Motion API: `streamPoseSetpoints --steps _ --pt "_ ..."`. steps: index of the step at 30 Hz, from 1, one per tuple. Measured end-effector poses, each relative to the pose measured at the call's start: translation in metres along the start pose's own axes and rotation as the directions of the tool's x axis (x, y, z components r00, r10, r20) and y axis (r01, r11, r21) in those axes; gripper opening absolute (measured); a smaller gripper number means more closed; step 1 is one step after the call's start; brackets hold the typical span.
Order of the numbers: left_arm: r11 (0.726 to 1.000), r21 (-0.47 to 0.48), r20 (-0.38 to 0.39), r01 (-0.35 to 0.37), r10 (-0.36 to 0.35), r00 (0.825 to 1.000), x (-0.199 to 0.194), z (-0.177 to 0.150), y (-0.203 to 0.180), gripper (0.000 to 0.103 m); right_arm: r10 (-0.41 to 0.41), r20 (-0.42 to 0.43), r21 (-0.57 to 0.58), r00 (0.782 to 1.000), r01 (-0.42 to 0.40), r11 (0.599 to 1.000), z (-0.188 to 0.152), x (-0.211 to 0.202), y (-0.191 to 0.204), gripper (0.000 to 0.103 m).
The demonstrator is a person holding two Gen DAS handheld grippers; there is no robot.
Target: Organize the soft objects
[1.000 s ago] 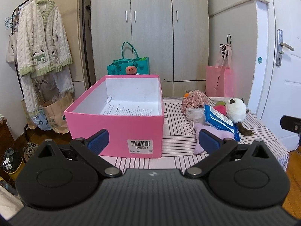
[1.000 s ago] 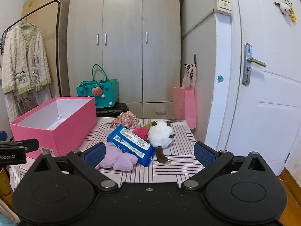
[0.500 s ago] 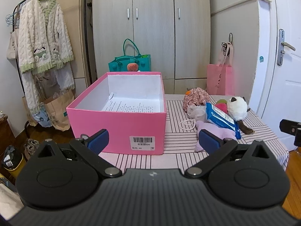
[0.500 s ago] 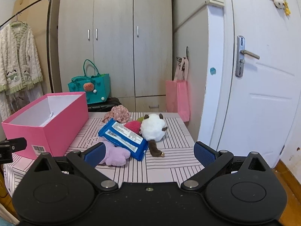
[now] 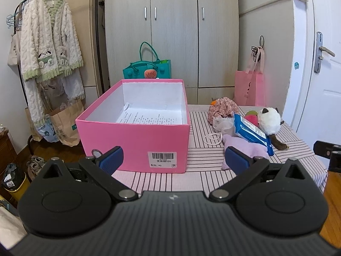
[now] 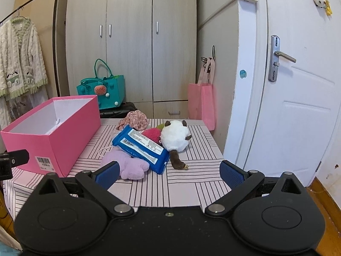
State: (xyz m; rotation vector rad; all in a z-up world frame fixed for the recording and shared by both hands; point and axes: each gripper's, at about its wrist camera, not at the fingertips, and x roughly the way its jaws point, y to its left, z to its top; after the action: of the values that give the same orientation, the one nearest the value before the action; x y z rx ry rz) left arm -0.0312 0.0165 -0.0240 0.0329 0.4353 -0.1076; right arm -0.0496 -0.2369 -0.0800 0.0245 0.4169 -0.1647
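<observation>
I have both tools held back from the near edge of the striped table [image 6: 187, 183], and neither one touches anything. My left gripper [image 5: 173, 156] has its fingers spread wide with nothing between them, pointed at the near wall of the pink box [image 5: 136, 136]. My right gripper [image 6: 168, 171] is spread just as wide and empty, facing the pile of soft things.

As I judge it, the sorting has not begun. The box stands on the left part of the table and holds only a printed sheet of paper [image 5: 149, 118] on its floor. Everything soft lies heaped to the right of it: a lilac plush [image 6: 125, 164] nearest me, a blue wipes pack [image 6: 140, 147] leaning across it, a white plush animal [image 6: 175, 136] with brown ears at the right, a red fuzzy toy [image 6: 151, 133] tucked between those two, and a floral fabric bundle [image 6: 134, 118] at the far side. A thin white loop [image 5: 212, 138] lies on the cloth between box and pile.

All of these remain to be moved, presumably into the box. The lilac plush looks the easiest first pick for my right tool.
</observation>
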Motion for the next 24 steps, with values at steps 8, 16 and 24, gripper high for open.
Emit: streamPoseSetpoints --steps 8,16,24 --pt "1.0 -0.001 -0.005 -0.01 0.01 1.0 0.002 -0.001 0.0 0.103 0.001 -0.008 -0.002 1.0 -0.001 1.0 0.001 0.002 -0.002 0.102" --pt "1.0 -0.005 0.028 -0.011 0.011 1.0 -0.001 0.014 0.0 0.103 0.115 0.025 -0.026 0.993 -0.114 0.993 0.014 -0.007 -0.001 0.102" --pt "0.997 0.009 0.039 0.075 -0.075 0.996 0.013 0.024 -0.011 0.103 0.202 0.104 -0.12 0.974 -0.19 0.974 0.004 0.025 0.002 0.102"
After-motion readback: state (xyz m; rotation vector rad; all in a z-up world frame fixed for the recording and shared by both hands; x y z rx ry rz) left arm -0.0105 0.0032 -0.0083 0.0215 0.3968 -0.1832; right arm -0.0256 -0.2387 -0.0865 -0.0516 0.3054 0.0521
